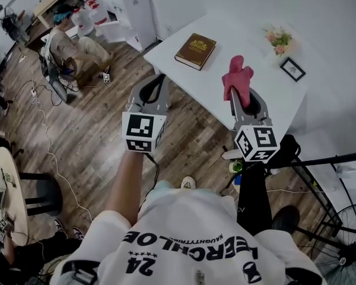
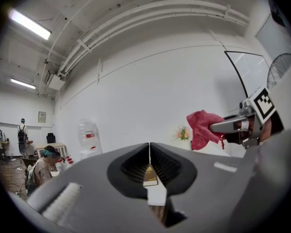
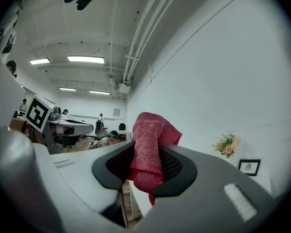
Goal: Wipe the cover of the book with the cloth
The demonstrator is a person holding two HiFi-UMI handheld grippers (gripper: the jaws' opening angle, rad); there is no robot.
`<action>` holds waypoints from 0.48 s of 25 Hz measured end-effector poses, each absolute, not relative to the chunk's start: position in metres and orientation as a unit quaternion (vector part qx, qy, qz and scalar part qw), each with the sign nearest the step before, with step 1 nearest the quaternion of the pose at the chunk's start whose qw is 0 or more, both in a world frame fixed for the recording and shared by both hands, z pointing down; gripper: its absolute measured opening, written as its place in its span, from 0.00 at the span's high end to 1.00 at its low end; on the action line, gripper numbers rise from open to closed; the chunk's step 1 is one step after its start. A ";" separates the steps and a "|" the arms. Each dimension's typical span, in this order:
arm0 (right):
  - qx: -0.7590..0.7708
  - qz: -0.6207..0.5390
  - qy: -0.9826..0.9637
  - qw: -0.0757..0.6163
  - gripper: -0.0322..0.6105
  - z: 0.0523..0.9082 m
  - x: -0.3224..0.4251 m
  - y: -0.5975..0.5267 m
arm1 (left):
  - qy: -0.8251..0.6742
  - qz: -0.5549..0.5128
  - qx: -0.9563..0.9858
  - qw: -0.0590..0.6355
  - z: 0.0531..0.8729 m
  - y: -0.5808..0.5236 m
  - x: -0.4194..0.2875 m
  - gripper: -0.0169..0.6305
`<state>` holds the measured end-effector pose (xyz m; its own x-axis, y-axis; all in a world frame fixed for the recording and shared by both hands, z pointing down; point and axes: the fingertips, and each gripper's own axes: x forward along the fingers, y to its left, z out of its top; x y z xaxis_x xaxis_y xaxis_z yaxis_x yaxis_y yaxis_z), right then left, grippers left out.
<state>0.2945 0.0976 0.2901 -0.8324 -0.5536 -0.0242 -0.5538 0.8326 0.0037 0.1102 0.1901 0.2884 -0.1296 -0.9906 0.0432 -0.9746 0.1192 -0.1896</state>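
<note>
The book (image 1: 196,50) lies closed and flat on the white desk (image 1: 249,31), close to the desk corner on the person's left. The red cloth (image 1: 237,78) is not on the book. It is up in the air to the book's right and nearer the person, pinched in the right gripper (image 1: 243,95). That gripper's fingers (image 3: 177,165) are clamped on a bunched fold of the cloth, with one end standing out past the tips and another drooping below them. The left gripper (image 1: 156,83) is held in the air to the near left of the book, seen against the desk's edge and the wooden floor (image 1: 95,117). Its fingers (image 2: 131,165) are pressed together with nothing between them, and the book shows through the small gap beneath them. To the right of the book, well apart from it, a small bunch of flowers (image 1: 278,39) and a framed picture (image 1: 292,69) stand on the desk.
</note>
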 end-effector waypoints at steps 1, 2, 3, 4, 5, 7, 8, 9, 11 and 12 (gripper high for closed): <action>-0.289 0.004 0.957 0.011 0.79 0.291 0.293 0.094 | 0.747 -0.087 -0.658 0.047 0.289 0.187 0.109 0.88; -0.289 0.003 0.957 0.012 0.79 0.291 0.291 0.091 | 0.747 -0.088 -0.658 0.048 0.290 0.183 0.107 0.88; -0.289 0.002 0.957 0.012 0.79 0.292 0.289 0.088 | 0.747 -0.089 -0.658 0.049 0.290 0.180 0.105 0.88; -0.289 0.000 0.957 0.013 0.79 0.293 0.288 0.084 | 0.747 -0.090 -0.657 0.050 0.290 0.178 0.103 0.88; -0.290 -0.002 0.957 0.014 0.79 0.294 0.285 0.081 | 0.747 -0.089 -0.657 0.050 0.290 0.175 0.101 0.88; -0.291 -0.005 0.957 0.014 0.79 0.296 0.280 0.074 | 0.748 -0.088 -0.656 0.048 0.290 0.171 0.095 0.88; -0.292 -0.006 0.956 0.014 0.79 0.297 0.276 0.072 | 0.749 -0.088 -0.655 0.048 0.290 0.170 0.091 0.88; -0.292 -0.006 0.956 0.014 0.79 0.297 0.272 0.069 | 0.749 -0.087 -0.655 0.048 0.291 0.169 0.087 0.88; -0.293 -0.005 0.956 0.013 0.79 0.299 0.263 0.063 | 0.751 -0.086 -0.653 0.048 0.293 0.165 0.075 0.88; -0.295 -0.004 0.956 0.013 0.79 0.300 0.258 0.059 | 0.751 -0.086 -0.653 0.048 0.295 0.161 0.068 0.88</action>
